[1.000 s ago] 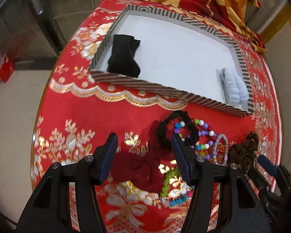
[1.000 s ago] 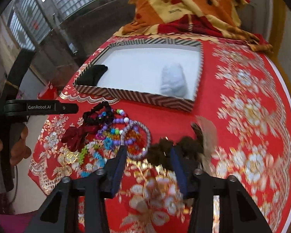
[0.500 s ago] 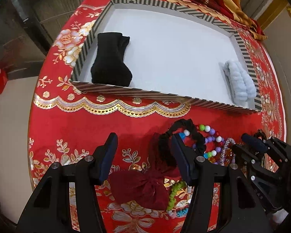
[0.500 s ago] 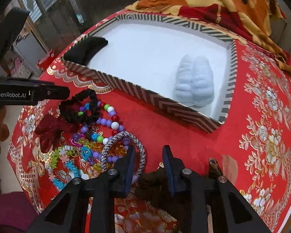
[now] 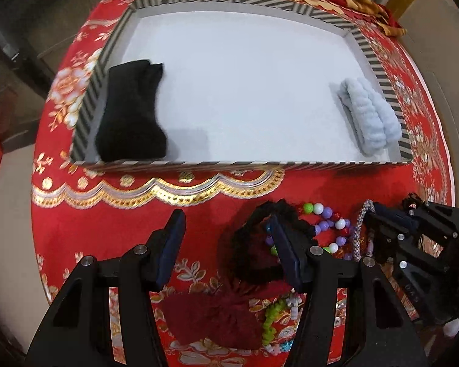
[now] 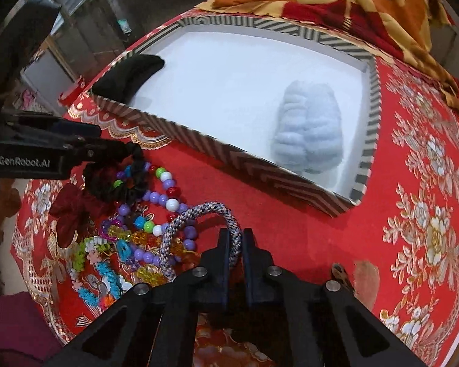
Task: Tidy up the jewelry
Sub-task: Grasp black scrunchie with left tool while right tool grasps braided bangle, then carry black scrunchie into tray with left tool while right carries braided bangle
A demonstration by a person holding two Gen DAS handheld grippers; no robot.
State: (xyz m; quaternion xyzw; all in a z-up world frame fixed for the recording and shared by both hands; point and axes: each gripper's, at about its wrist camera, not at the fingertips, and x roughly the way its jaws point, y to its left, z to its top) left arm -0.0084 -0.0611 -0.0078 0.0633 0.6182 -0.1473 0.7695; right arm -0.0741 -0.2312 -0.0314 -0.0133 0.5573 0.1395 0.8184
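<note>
Because the grey-and-white braided rope bracelet [image 6: 199,214] sits pinched edge-on in the closed right hand-held gripper [image 6: 234,244], still at the heap beside the multicoloured bead strand [image 6: 165,197] on the red brocade desk [image 6: 413,214], lifting may drag neighbours or let it slip. Left hand-held gripper [image 5: 226,244]: apart, holding nothing, over the black ruffled scrunchie [image 5: 254,244]; collision risk near the striped white-lined tray [image 5: 229,163].

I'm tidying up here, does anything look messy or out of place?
Yes: the jewelry pile lies tangled on the red cloth beside the striped tray, not in it. The right gripper pinches the braided bracelet; the left gripper is open.
</note>
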